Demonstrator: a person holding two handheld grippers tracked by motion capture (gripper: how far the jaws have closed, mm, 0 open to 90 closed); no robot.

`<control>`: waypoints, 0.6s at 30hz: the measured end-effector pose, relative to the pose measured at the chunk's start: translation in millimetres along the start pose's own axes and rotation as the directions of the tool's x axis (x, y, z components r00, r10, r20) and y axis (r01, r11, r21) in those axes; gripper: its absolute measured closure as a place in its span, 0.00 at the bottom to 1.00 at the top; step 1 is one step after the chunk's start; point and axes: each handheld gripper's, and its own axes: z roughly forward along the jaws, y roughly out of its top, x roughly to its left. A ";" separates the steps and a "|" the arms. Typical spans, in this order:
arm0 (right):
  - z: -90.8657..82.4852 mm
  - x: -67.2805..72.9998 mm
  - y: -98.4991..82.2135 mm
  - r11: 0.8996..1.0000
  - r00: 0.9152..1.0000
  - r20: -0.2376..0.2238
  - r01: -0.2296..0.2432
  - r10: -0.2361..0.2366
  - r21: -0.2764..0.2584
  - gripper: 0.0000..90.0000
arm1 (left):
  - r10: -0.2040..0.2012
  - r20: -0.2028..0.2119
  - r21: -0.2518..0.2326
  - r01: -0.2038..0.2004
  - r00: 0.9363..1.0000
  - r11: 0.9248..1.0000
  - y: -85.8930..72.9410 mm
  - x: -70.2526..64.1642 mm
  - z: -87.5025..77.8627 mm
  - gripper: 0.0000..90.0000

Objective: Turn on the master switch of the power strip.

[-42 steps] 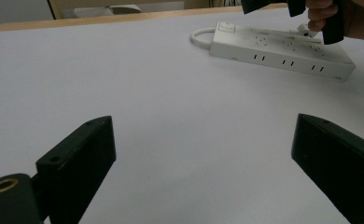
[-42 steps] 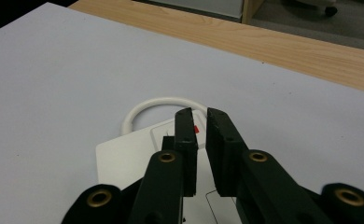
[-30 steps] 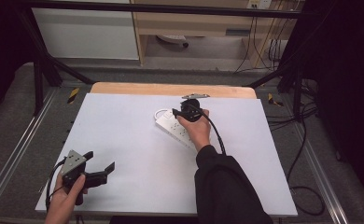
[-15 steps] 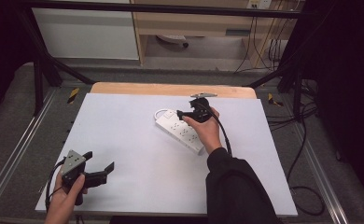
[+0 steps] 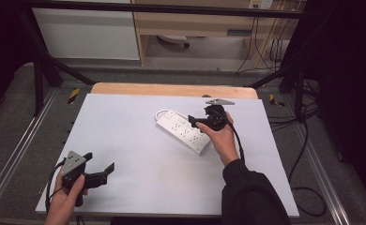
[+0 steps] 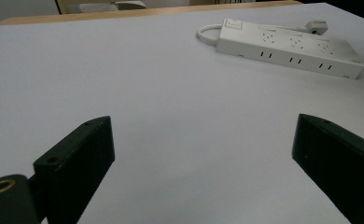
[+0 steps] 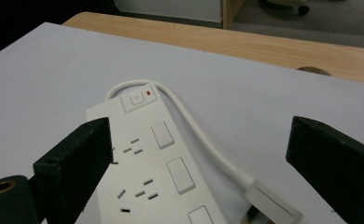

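My right gripper point(image 5: 197, 121): jaws just opened wide, nothing between, above power strip point(image 5: 183, 131) | my left gripper point(image 5: 107, 171): jaws apart, empty, over white table point(image 5: 139, 154).

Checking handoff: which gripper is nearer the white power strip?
Right. The right gripper hovers over the power strip, jaws open and empty; the left gripper sits open at the table's near-left corner, well apart.
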 end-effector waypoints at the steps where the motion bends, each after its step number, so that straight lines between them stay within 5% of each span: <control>1: -4.1 -1.1 -1.4 1.000 1.000 -0.001 0.005 -0.005 -0.008 0.09 | 0.000 -0.001 0.000 0.000 1.000 1.000 0.0 0.1 -0.1 0.06; 18: -69.6 -18.1 -28.8 0.995 0.999 -0.027 0.023 -0.026 -0.099 0.08 | 0.003 -0.005 0.006 -0.003 1.000 1.000 -0.6 0.5 -0.6 0.06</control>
